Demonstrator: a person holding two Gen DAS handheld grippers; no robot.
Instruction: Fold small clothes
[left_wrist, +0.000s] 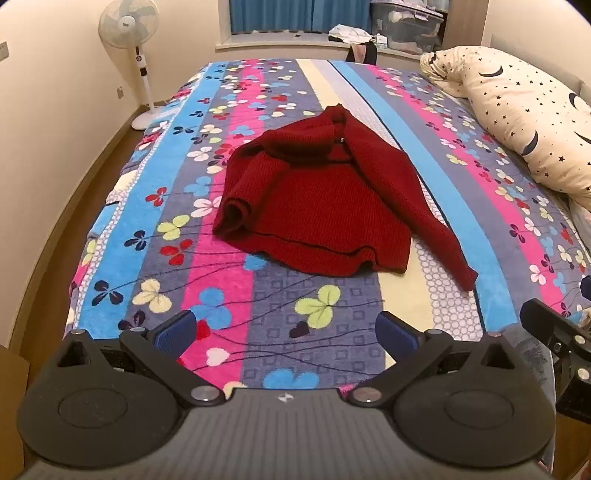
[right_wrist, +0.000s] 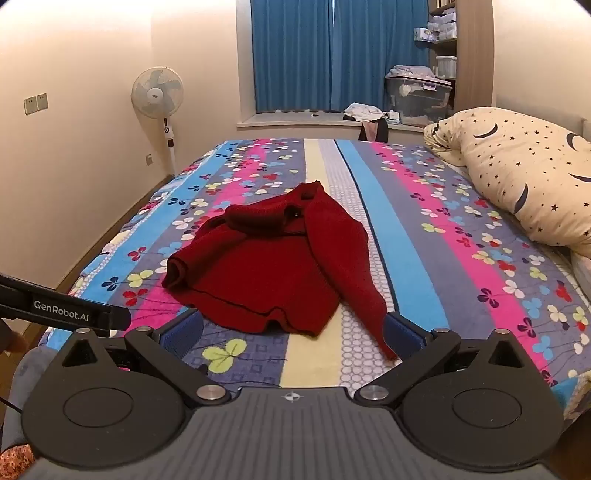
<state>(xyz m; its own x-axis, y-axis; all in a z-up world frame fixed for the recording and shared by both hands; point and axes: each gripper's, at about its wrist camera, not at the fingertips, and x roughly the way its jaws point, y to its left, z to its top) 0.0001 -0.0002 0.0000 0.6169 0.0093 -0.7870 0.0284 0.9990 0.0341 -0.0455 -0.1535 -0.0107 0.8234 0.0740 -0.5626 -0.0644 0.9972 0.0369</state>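
The right gripper (right_wrist: 291, 334) hangs over the near edge of the patterned bedspread (right_wrist: 436, 236), jaws spread wide with nothing between them. Ahead of its fingers lies the crumpled red sweater (right_wrist: 258, 273), one sleeve trailing to just beside the right blue pad. Left of the gripper juts a black bar (right_wrist: 62, 310) marked GenRobot.AI.

Big bed (right_wrist: 424, 236) with a stripy flower blanket. On its right side, a cream pillow (right_wrist: 524, 181) with stars and moons. Past its left corner, a white fan (right_wrist: 158, 92). Behind the bed, blue curtains (right_wrist: 332, 51) and a clear box (right_wrist: 417, 98).
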